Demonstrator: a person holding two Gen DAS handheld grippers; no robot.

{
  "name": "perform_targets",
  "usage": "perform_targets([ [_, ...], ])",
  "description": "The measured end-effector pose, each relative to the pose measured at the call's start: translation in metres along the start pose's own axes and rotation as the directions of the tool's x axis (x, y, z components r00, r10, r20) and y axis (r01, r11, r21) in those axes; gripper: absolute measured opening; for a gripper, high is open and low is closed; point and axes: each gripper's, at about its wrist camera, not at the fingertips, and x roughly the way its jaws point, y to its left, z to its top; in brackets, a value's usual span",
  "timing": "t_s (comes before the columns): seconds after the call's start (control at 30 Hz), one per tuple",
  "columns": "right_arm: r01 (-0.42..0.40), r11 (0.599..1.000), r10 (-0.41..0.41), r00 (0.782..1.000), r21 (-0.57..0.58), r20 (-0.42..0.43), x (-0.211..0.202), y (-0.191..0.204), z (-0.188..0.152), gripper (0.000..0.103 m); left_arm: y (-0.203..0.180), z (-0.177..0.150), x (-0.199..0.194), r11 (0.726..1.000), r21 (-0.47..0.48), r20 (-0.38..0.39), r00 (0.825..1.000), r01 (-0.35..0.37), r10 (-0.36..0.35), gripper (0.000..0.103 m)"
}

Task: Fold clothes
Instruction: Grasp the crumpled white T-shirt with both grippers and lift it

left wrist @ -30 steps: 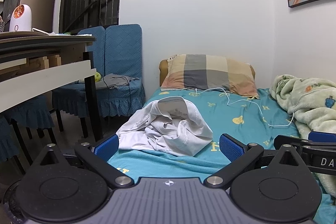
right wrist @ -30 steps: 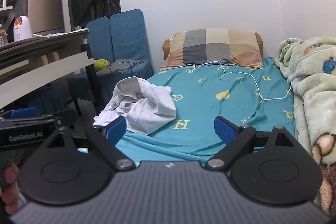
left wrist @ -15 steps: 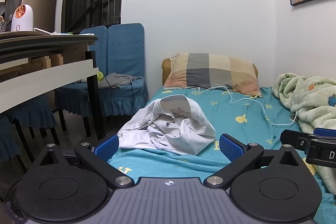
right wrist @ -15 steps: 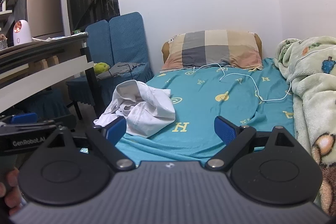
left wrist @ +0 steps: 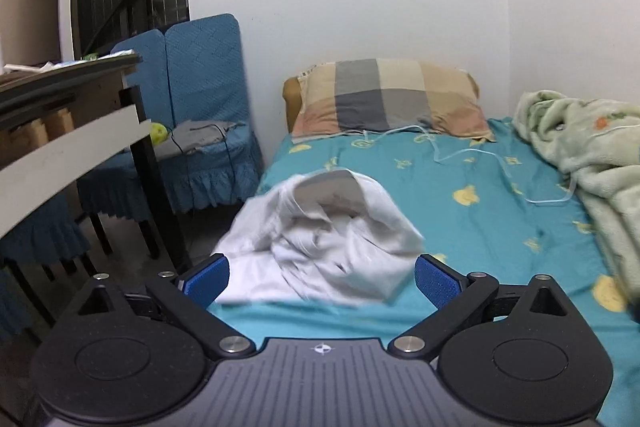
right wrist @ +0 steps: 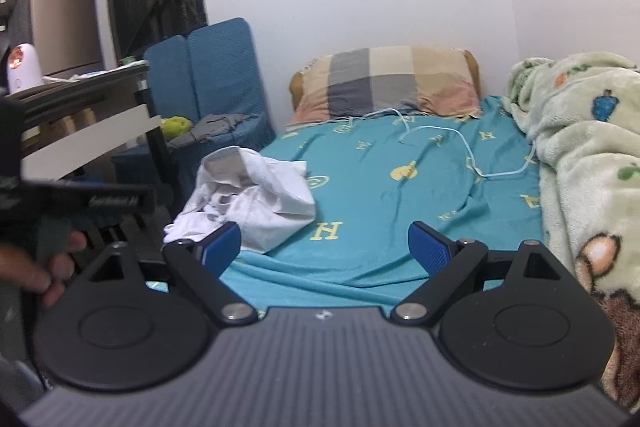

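Note:
A crumpled white garment (left wrist: 320, 243) lies in a heap near the left front edge of the bed with the teal sheet (left wrist: 480, 211). It also shows in the right wrist view (right wrist: 248, 195). My left gripper (left wrist: 322, 281) is open and empty, just short of the garment, its blue pads (left wrist: 206, 281) on either side of the heap's near edge. My right gripper (right wrist: 324, 247) is open and empty over the sheet (right wrist: 400, 195), to the right of the garment. The left gripper's body (right wrist: 80, 203) and the hand on it show at the left of the right wrist view.
A checked pillow (left wrist: 388, 107) lies at the bed head with a white cable (left wrist: 472, 151) trailing from it. A green fleece blanket (right wrist: 588, 163) is piled along the right side. Left of the bed stand a table (left wrist: 60, 131) and blue-covered chairs (left wrist: 200, 115).
Both grippers have moved forward toward the bed, so the garment looks larger and closer. The right gripper has left the left wrist view. Both stay open.

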Motion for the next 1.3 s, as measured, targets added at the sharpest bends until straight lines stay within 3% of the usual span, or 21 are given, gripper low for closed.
perform_targets([
  [0.27, 0.015, 0.996, -0.013, 1.000, 0.086, -0.020, 0.027, -0.020, -0.004, 0.092, 0.007, 0.028, 0.130, 0.999, 0.041, -0.010, 1.000, -0.017, 0.017, 0.089],
  [0.33, 0.015, 0.994, -0.010, 0.999, 0.109, -0.046, 0.040, -0.024, -0.006, 0.092, 0.008, 0.030, 0.161, 0.998, 0.050, -0.016, 0.999, -0.030, 0.030, 0.084],
  [0.43, 0.008, 0.993, 0.001, 0.997, 0.116, -0.076, 0.059, -0.024, -0.009, 0.092, 0.011, 0.036, 0.196, 0.997, 0.060, -0.001, 0.998, -0.055, 0.055, 0.069],
  [0.5, 0.000, 0.995, 0.009, 0.996, 0.100, -0.088, 0.069, -0.021, -0.013, 0.092, 0.011, 0.042, 0.214, 0.996, 0.076, -0.005, 0.998, -0.057, 0.057, 0.034],
  [0.57, -0.007, 0.995, 0.017, 0.995, 0.096, -0.103, 0.077, -0.019, -0.016, 0.092, 0.010, 0.050, 0.219, 0.995, 0.088, -0.008, 0.998, -0.055, 0.056, 0.013],
  [0.6, -0.010, 0.995, 0.021, 0.994, 0.099, -0.110, 0.081, -0.019, -0.017, 0.092, 0.009, 0.054, 0.217, 0.995, 0.091, 0.001, 0.999, -0.050, 0.050, 0.008],
  [0.73, -0.030, 0.994, 0.041, 0.994, 0.104, -0.104, 0.085, -0.016, -0.018, 0.092, -0.001, 0.070, 0.185, 0.993, 0.115, 0.063, 0.998, -0.031, 0.024, 0.004],
  [0.93, -0.089, 0.987, 0.096, 0.994, 0.132, -0.050, 0.067, -0.016, -0.013, 0.092, -0.030, 0.104, 0.103, 0.981, 0.182, 0.148, 0.985, 0.066, -0.093, 0.004],
  [1.1, -0.169, 0.969, 0.173, 0.985, 0.181, -0.006, 0.049, -0.019, -0.009, 0.092, -0.071, 0.117, 0.000, 0.957, 0.240, 0.227, 0.949, 0.165, -0.221, 0.004],
  [1.3, -0.256, 0.914, 0.272, 0.962, 0.316, -0.008, 0.038, -0.027, -0.009, 0.092, -0.097, 0.102, -0.078, 0.943, 0.166, 0.254, 0.912, 0.288, -0.323, 0.004],
])
